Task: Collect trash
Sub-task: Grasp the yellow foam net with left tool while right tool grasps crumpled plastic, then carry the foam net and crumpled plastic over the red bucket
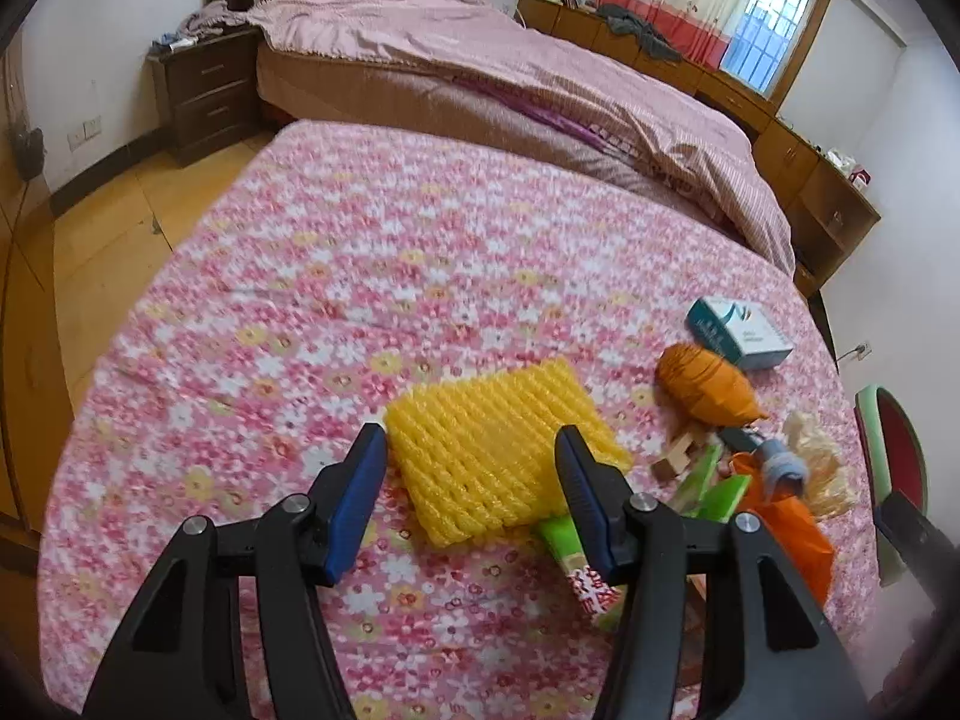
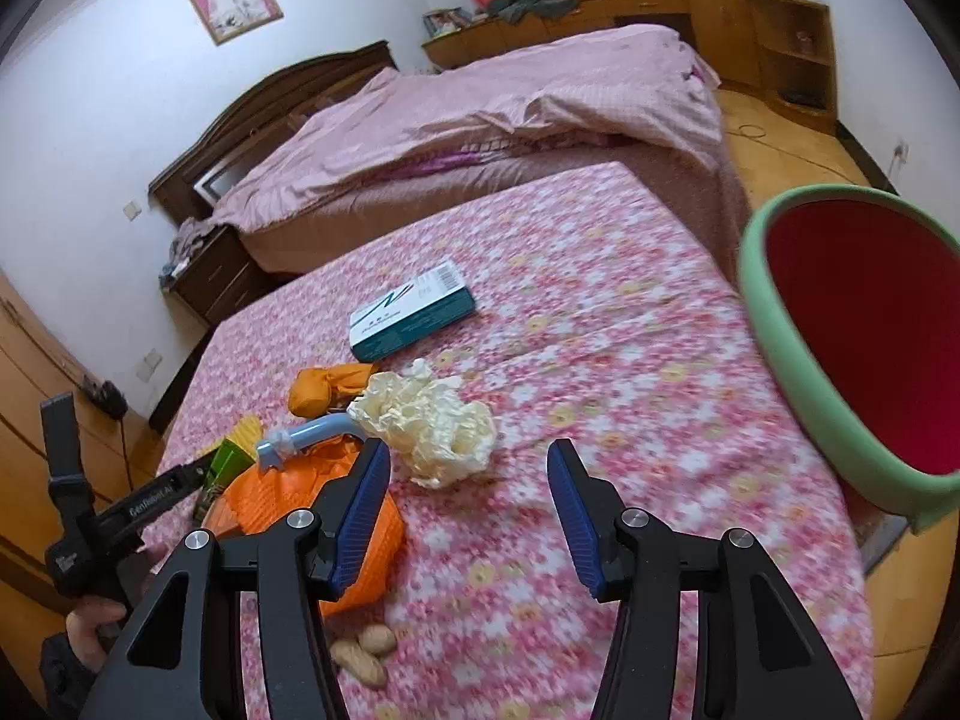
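Both grippers, left gripper [image 1: 471,456] and right gripper [image 2: 468,471], hang open and empty over the table, so the left should sink straight around the yellow net [image 1: 501,450] before lifting it toward the bin [image 2: 798,384] at the right edge.

The floral cloth [image 1: 360,276] blurs in both views, its flowers smeared. The left gripper's right finger [image 1: 585,498] covers part of the green wrapper [image 1: 558,531], whose print is unreadable. The bin [image 2: 774,324] runs off the right edge. The orange bag [image 2: 282,492] sits partly behind the right gripper's left finger [image 2: 360,516]. The box [image 2: 414,312] lettering is too small to read.
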The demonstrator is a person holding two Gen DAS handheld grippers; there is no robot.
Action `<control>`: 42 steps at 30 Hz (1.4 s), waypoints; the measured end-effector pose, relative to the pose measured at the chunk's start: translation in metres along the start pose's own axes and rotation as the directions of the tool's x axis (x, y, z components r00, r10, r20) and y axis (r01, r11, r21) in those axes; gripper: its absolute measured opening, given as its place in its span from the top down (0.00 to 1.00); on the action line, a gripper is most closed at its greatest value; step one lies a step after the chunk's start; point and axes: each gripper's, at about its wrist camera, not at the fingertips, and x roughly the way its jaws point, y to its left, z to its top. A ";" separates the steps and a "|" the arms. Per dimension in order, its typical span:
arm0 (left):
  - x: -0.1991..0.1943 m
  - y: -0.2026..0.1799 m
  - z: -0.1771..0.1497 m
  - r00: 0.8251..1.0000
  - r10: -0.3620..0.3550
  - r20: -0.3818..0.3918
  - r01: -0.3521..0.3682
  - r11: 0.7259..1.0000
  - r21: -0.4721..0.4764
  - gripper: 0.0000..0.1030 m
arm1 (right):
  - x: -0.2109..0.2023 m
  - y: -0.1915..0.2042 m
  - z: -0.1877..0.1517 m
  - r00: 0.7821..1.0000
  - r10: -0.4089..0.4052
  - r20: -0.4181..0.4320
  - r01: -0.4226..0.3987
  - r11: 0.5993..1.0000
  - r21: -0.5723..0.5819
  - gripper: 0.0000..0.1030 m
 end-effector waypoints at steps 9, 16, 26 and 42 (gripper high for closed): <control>0.002 -0.003 -0.004 0.999 0.021 0.043 -0.022 1.000 0.010 0.41 | 0.036 0.005 0.002 0.999 -0.002 -0.038 0.001 1.000 -0.018 0.46; -0.003 -0.004 -0.004 0.998 -0.043 0.045 0.043 0.999 0.008 0.68 | 0.048 0.005 -0.003 0.999 0.006 -0.043 -0.006 1.000 -0.018 0.50; -0.033 -0.008 -0.006 0.985 -0.140 0.103 0.139 0.990 0.013 0.89 | 0.035 0.005 -0.009 1.000 0.021 -0.012 -0.021 0.999 -0.024 0.77; -0.121 -0.033 -0.026 0.946 -0.255 0.199 0.247 0.967 0.065 0.89 | -0.055 -0.013 -0.033 0.993 0.057 0.103 -0.064 0.996 0.068 0.78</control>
